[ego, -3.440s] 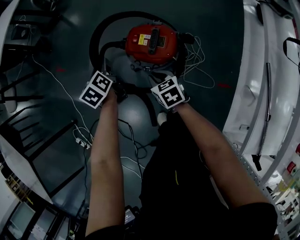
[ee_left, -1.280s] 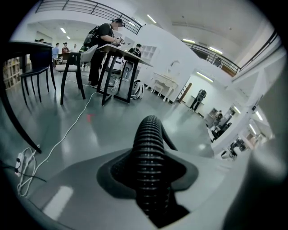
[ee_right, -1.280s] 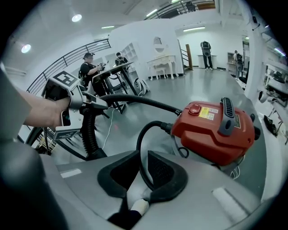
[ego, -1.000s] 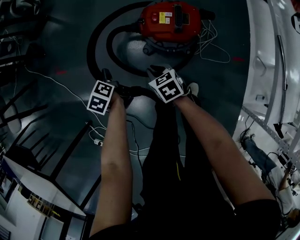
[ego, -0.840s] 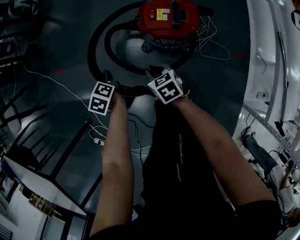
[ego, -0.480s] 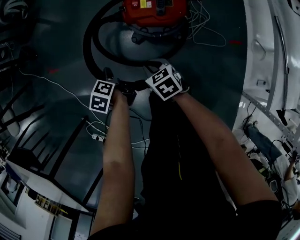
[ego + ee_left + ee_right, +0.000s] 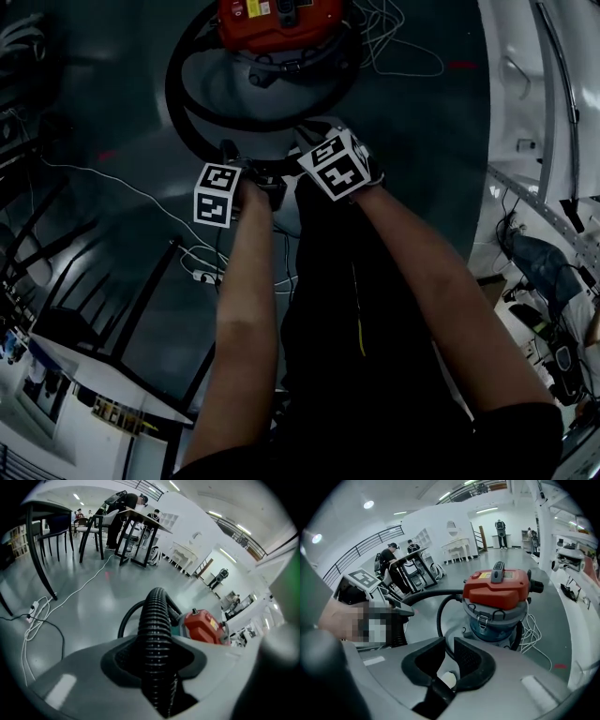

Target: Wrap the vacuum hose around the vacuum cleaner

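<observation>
Closest in, two bare forearms (image 7: 251,309) reach forward and down, and both tools are busy. The left gripper (image 7: 154,651) is clamped round the ribbed black vacuum hose (image 7: 154,613), pads biting either side of the corrugations. The right gripper (image 7: 449,657) has its jaws drawn almost together, just a slit at the tips, nipping a dark piece low between the pads; I read it as the hose's end section, though that spot is shadowy. The two tools sit just beside each other, with a short run of hose bridging them. And here's the change: over the last second both hands have swept across the floor (image 7: 112,103) together, neither grip altering, and the loop has followed. The arc that bulged wide to the left a second ago now curls in under the front of the vacuum cleaner (image 7: 499,597) and on toward its right side, close to the base. The red canister stands upright, now half cut off at the top of the head view. That reads as the wrap well under way: one turn nearly hugging the tub, the held end yet to be carried round. Beyond, the white cord (image 7: 536,639) sprawls loose beside the machine, a likely snag, and farther off stands a desk (image 7: 140,516).
</observation>
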